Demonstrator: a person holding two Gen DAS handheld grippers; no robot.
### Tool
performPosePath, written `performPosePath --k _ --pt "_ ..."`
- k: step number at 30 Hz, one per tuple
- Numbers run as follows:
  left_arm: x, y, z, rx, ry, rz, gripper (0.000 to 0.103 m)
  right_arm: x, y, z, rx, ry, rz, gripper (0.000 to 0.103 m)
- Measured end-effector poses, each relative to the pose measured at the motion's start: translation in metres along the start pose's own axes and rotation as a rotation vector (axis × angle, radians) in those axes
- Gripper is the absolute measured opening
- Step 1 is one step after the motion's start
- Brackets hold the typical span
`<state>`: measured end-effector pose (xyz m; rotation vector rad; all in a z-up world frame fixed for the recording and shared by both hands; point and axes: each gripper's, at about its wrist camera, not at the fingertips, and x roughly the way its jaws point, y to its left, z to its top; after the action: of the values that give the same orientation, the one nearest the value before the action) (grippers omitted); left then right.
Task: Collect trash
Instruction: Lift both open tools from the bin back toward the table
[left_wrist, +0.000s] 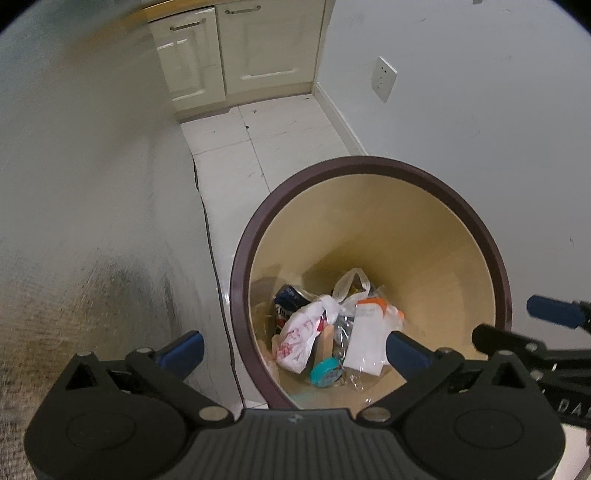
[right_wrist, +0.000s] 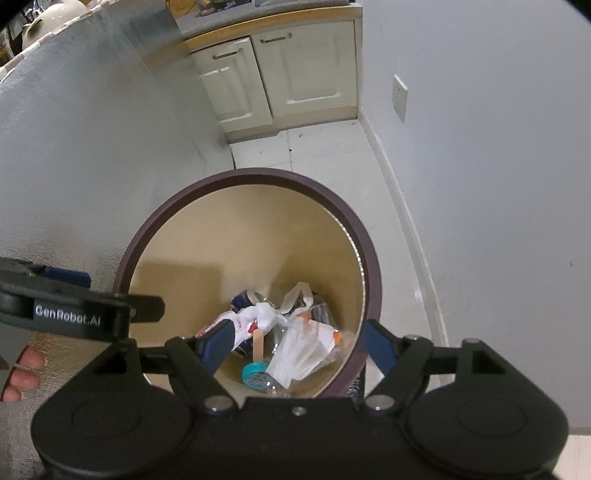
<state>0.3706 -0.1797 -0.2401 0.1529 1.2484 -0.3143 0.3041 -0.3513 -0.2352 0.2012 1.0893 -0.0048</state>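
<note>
A round bin with a brown rim (left_wrist: 369, 164) (right_wrist: 258, 175) and a beige inside stands on the floor below both grippers. At its bottom lie a white bag with red print (left_wrist: 299, 336) (right_wrist: 245, 317), a blue can (left_wrist: 288, 299) (right_wrist: 243, 297), a wooden stick (left_wrist: 327, 343) (right_wrist: 258, 343), a teal lid (left_wrist: 323, 371) (right_wrist: 255, 371) and a clear bag with white paper (left_wrist: 369, 332) (right_wrist: 303, 350). My left gripper (left_wrist: 295, 350) (right_wrist: 125, 290) hangs open over the bin's left rim, holding nothing. My right gripper (right_wrist: 299, 347) (left_wrist: 502, 317) is open above the bin's near rim, also holding nothing.
A tall silver-grey panel (left_wrist: 92, 184) stands close to the bin's left side. Cream cabinets (right_wrist: 280, 77) close off the far end of the tiled floor (left_wrist: 258, 147). A white wall with a socket (left_wrist: 384, 77) runs along the right. A person's fingers (right_wrist: 22, 369) show beside the left gripper.
</note>
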Motion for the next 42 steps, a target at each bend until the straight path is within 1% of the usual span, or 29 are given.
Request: performPosePath --k 10,12,14,18,32,38,42 --pt "-0.015 0.004 -0.019 -0.014 -0.01 0.009 0.103 -0.015 0.003 -0.005 -0.038 0.0 -0.006 0.089" --pt "-0.018 0.004 -0.022 -0.014 -0.013 0.012 0.103 -0.018 0.004 -0.005 -0.041 -0.001 -0.011 0.092" --pt "-0.021 0.004 -0.026 -0.016 -0.015 0.013 0.103 -0.02 0.005 -0.007 -0.044 -0.003 -0.02 0.099" --pt "-0.025 0.004 -0.033 -0.02 -0.02 0.013 0.103 -0.026 0.005 -0.008 -0.047 -0.009 -0.035 0.103" --pt "-0.045 0.001 -0.053 -0.038 -0.055 0.007 0.103 -0.042 0.002 -0.023 -0.052 -0.029 -0.071 0.103" --pt "-0.06 -0.004 -0.062 -0.039 -0.093 -0.016 0.103 -0.062 -0.006 -0.031 -0.021 -0.073 -0.083 0.103" --pt "-0.075 -0.007 -0.068 -0.04 -0.133 -0.021 0.103 -0.075 -0.015 -0.04 0.006 -0.101 -0.093 0.103"
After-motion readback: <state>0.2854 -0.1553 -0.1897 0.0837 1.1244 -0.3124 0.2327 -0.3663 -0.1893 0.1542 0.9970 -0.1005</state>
